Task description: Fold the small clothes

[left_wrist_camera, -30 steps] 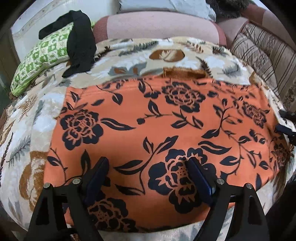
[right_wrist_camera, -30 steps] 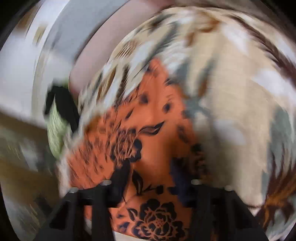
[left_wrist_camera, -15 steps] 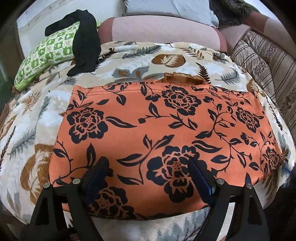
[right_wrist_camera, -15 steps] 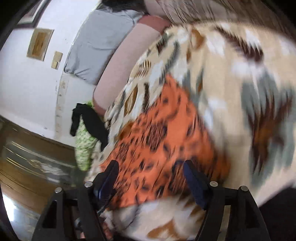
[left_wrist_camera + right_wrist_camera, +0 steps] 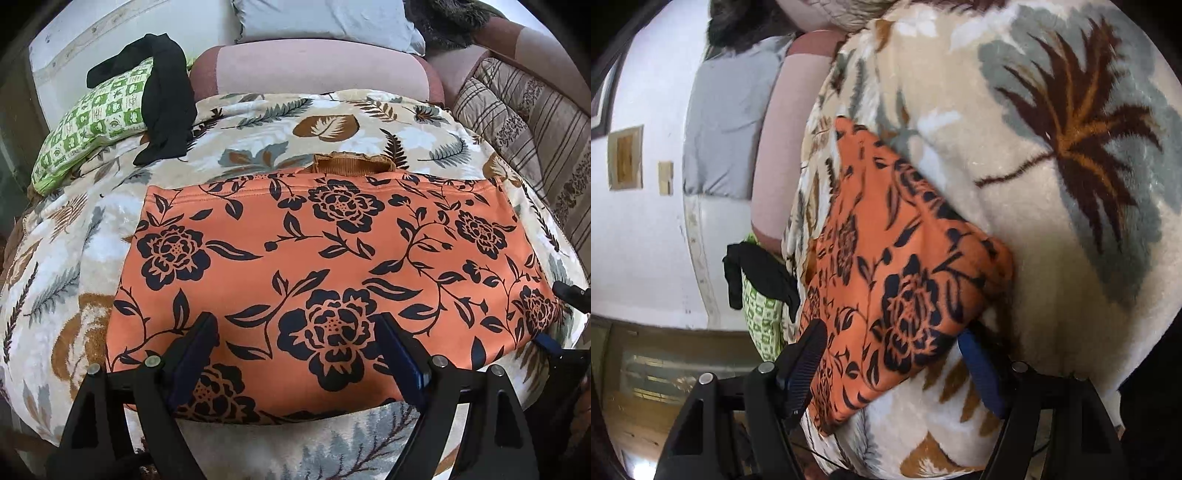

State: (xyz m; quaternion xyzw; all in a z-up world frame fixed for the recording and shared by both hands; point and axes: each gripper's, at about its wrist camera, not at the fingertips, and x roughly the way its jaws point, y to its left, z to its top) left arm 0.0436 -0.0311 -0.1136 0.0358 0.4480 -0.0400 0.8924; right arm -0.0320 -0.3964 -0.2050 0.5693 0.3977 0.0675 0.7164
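An orange garment with black flowers lies flat, folded into a wide rectangle, on a leaf-patterned blanket. A ribbed orange collar peeks out at its far edge. My left gripper hovers open over the garment's near edge with nothing held. My right gripper is open at the garment's right near corner. The cloth lies between its spread fingers, the blue pad beside the corner, and neither pad presses on it. In the left wrist view the right gripper shows at the right edge.
A green checked pillow with a black garment draped over it lies at the far left. A pink bolster and a grey pillow line the back. Striped cushions stand at the right.
The right gripper has rolled and dropped to the garment's right corner, and its jaws stand wider than a second ago. The left gripper has drawn back a little. The garment lies as before.
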